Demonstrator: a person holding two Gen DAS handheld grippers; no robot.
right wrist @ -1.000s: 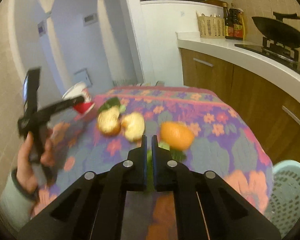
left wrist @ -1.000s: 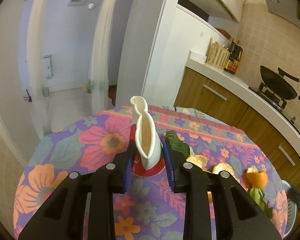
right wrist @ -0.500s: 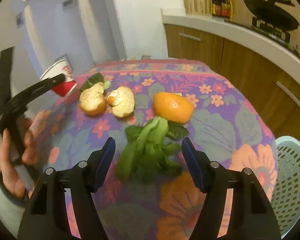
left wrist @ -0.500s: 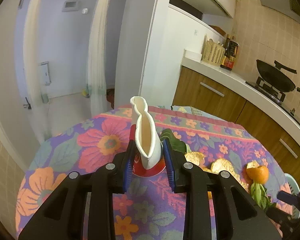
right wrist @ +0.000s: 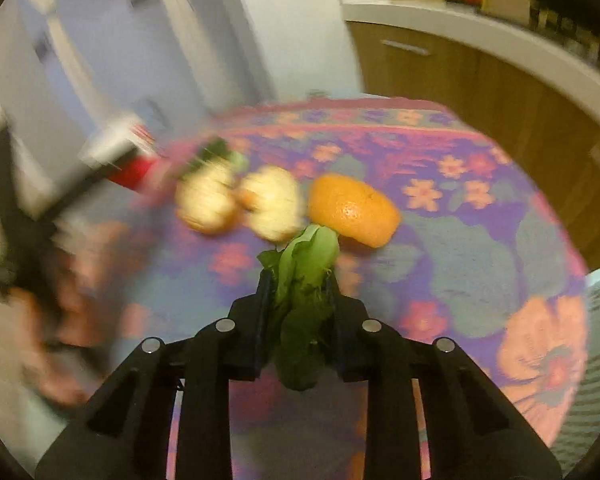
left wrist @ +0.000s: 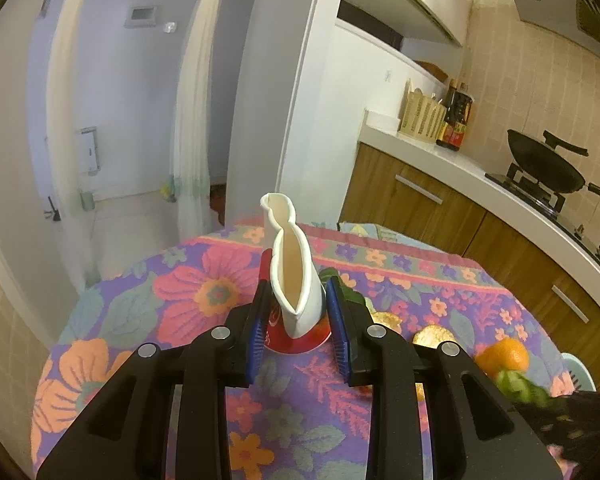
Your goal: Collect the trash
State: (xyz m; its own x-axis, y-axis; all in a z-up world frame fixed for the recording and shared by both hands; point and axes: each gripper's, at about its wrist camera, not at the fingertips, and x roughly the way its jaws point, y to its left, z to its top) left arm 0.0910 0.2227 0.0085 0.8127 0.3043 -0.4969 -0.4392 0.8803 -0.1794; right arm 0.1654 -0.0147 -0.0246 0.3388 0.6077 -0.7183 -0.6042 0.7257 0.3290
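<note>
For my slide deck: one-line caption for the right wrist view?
Right tongs closing on leafy greens over a floral tablecloth, orange peel just beyond.

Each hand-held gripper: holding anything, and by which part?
Left hand-held gripper: squashed paper cup, pinched across its sides. Right hand-held gripper: jaws closing on the leafy greens, around the bunch's middle.

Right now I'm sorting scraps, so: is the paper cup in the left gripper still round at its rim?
No: the paper cup is squashed flat between the left gripper pads.
</note>
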